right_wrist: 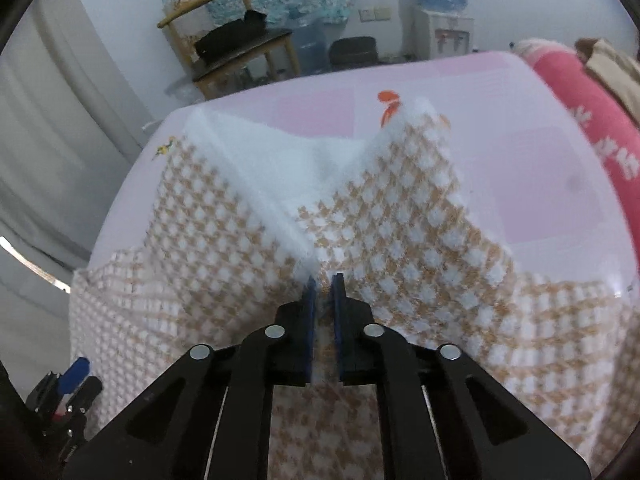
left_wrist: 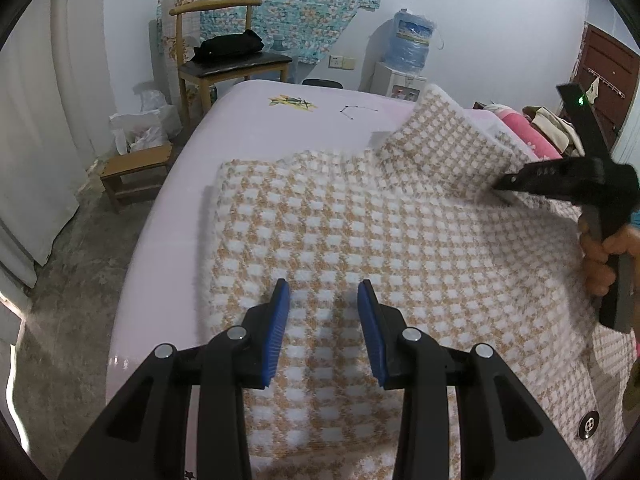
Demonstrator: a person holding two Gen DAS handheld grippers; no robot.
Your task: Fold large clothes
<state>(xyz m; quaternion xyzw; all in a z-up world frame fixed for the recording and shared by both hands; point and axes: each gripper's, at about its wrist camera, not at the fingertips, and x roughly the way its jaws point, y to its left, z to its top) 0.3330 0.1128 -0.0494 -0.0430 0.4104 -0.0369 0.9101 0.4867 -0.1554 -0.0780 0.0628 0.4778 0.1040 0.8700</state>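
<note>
Two grippers work a checked sweater [left_wrist: 360, 232] on a bed [left_wrist: 256, 128]: right gripper [right_wrist: 323, 280] fingers pinch its fold; left gripper [left_wrist: 324, 300] hovers part-open, empty. Chair [left_wrist: 224, 48] and water dispenser [left_wrist: 404, 72] stand beyond.

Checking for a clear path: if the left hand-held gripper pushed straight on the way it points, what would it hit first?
Most likely the checked garment spread on the bed: the left hand-held gripper hovers just above it, jaws apart with nothing gripped. Depth is hard to judge.
</note>
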